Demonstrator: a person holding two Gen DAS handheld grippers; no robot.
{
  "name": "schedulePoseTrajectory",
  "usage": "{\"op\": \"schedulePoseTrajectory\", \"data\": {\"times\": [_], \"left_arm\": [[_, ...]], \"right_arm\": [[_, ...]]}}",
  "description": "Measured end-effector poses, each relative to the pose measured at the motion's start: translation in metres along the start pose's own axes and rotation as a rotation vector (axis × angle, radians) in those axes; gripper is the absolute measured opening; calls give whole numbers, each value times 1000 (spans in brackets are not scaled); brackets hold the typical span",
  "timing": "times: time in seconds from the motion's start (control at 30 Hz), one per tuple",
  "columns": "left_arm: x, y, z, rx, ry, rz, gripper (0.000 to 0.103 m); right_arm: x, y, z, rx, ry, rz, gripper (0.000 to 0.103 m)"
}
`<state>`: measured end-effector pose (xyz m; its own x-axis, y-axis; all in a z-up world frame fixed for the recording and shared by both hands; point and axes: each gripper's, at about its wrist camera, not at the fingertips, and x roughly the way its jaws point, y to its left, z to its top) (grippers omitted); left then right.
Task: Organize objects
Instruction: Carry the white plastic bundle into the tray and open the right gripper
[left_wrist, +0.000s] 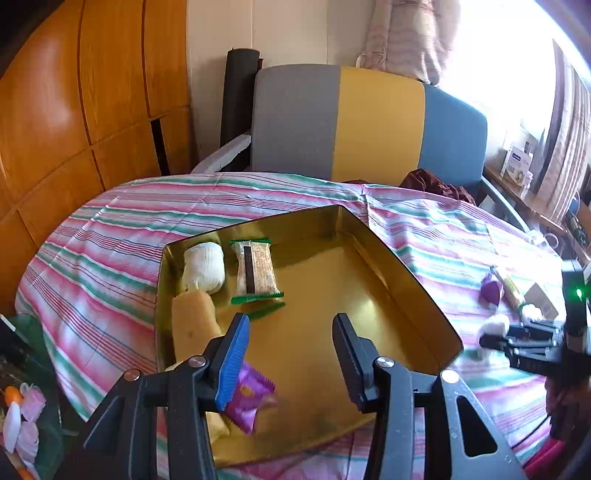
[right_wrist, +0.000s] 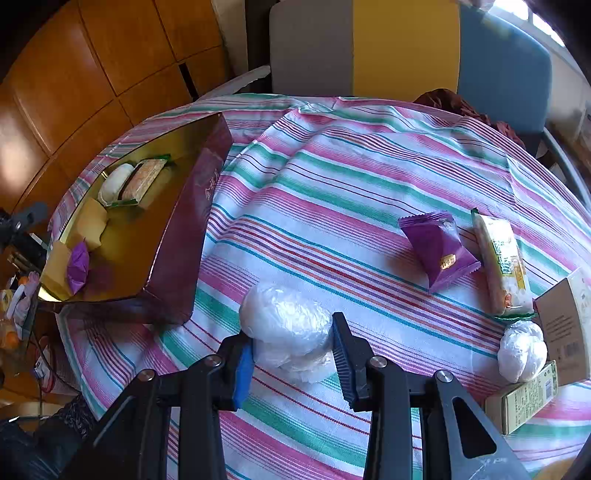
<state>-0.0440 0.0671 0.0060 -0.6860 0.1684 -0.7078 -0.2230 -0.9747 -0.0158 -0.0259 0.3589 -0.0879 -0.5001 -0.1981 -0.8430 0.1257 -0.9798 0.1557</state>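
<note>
A gold-lined tin box (left_wrist: 388, 258) (right_wrist: 184, 229) sits on the striped cloth. It holds a white wrapped bun (left_wrist: 204, 266), a green-edged snack bar (left_wrist: 255, 271), a yellow cake piece (left_wrist: 194, 325) and a purple packet (left_wrist: 247, 400) (right_wrist: 78, 266). My left gripper (left_wrist: 291, 354) is open over the box, the purple packet lying just below its left finger. My right gripper (right_wrist: 293, 354) is closed on a white plastic-wrapped bun (right_wrist: 286, 325) resting on the cloth; it also shows in the left wrist view (left_wrist: 491, 328).
On the cloth to the right lie a purple packet (right_wrist: 437, 251), a green-yellow snack bar (right_wrist: 504, 266), another white wrapped bun (right_wrist: 521, 350), a brown card box (right_wrist: 561, 325) and a small green carton (right_wrist: 521, 402). A grey-yellow-blue chair (left_wrist: 369, 122) stands behind the table.
</note>
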Motion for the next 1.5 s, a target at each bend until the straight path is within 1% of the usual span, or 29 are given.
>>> {"op": "schedulePoseTrajectory", "data": {"times": [0.17,0.3,0.4,0.63,0.83,0.97,1.13,1.33,1.5], "left_arm": [[-12,-6,-10,27,-20,-5,47],[-15,-5,-14,29,-22,-20,47],[-17,-3,-16,22,-23,-34,47],[-16,3,-23,9,-14,-50,47],[-14,9,-28,-4,-5,-50,47],[-14,12,-29,-13,-4,-52,47],[-14,18,-31,-28,-2,-54,47],[-11,31,-33,-54,8,-44,47],[-9,50,-37,-99,16,-33,47]], "right_arm": [[1,-2,-1,19,2,-1,38],[6,-7,-3,52,21,-14,37],[5,-8,-4,72,20,-22,36],[-7,-9,-3,118,-7,-35,36],[-26,0,8,126,-47,-21,36],[-39,17,22,109,-83,0,36],[-49,51,45,60,-119,77,36],[-36,100,65,-26,-99,140,36],[-12,132,76,-71,-48,175,36]]}}
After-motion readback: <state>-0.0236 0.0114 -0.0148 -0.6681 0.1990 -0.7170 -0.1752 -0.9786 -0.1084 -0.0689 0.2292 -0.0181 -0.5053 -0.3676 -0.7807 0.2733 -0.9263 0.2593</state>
